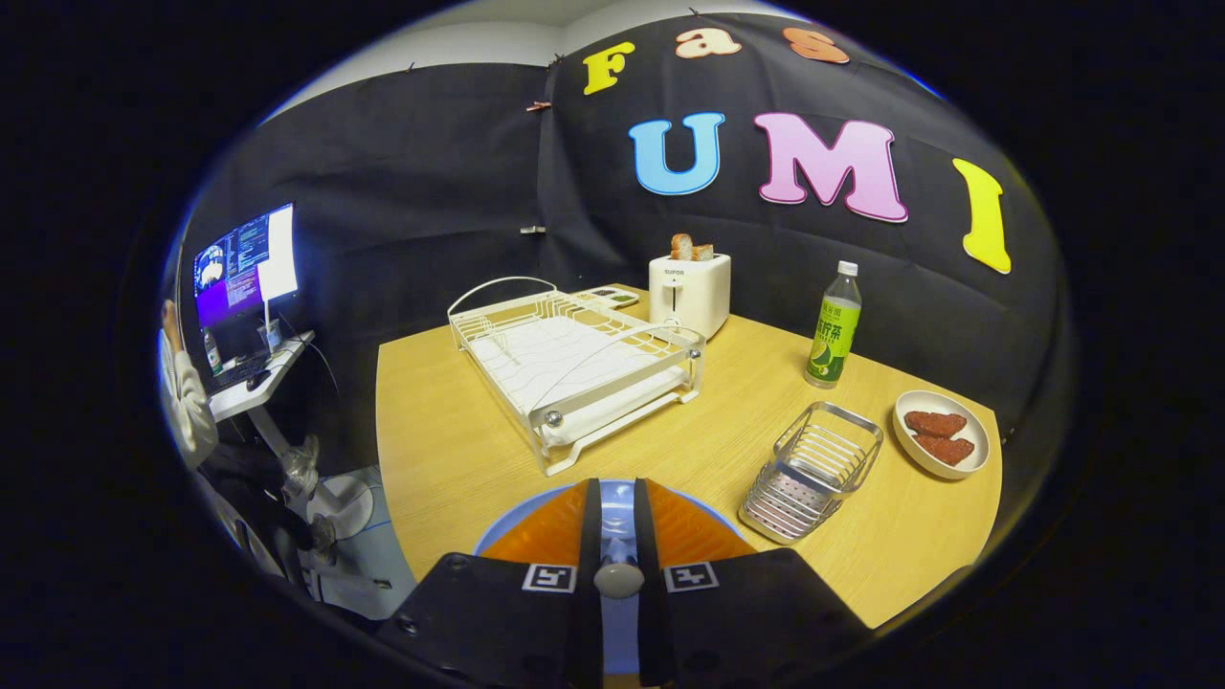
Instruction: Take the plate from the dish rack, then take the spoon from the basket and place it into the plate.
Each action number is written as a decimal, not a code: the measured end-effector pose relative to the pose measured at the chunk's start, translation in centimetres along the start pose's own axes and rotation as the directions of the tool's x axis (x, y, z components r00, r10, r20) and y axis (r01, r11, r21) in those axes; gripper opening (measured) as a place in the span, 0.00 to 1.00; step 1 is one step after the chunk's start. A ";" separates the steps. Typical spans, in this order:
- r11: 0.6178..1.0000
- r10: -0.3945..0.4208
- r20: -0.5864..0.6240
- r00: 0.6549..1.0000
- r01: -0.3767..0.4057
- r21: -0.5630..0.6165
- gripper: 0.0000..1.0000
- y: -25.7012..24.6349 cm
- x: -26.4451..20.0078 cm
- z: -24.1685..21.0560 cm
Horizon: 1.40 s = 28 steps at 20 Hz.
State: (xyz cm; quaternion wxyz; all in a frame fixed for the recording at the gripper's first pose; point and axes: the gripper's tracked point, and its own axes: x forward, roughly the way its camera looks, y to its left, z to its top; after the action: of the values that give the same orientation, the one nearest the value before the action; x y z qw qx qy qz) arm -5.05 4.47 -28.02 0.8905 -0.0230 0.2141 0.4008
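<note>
My gripper (617, 484) hangs low over the near edge of the wooden table (450, 431), its fingers nearly together. A silvery spoon (618, 536) runs lengthwise between them, and its rounded handle end shows close to the camera. Under the fingers lies a light blue plate (512, 515), mostly covered by them, with only its rim showing on either side. Just beyond the fingers stands the white wire dish rack (622, 394) with nothing in it. The metal wire basket (813, 469) sits to the right of the fingers and holds nothing.
Behind the rack are a white toaster (689, 292) with bread in it and a small tray (612, 297). A green bottle (835, 330) and a white bowl (914, 450) of reddish-brown food stand beyond the basket. A person (187, 397) sits at a desk with a monitor (246, 263).
</note>
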 end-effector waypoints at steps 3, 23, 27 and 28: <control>1.000 -0.006 -0.047 0.999 0.007 0.025 0.20 -0.1 -0.3 -1.8; 0.917 -0.378 0.143 0.915 0.348 0.196 0.99 -6.6 -6.7 13.6; 0.824 -0.556 0.212 0.804 0.500 0.265 0.99 -8.3 -10.2 18.5; 0.798 -0.594 0.228 0.771 0.530 0.287 0.99 -8.7 -10.8 19.7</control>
State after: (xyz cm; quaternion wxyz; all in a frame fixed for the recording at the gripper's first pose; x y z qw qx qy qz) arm 2.07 -4.89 -6.97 0.9890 0.0685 0.0967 0.0889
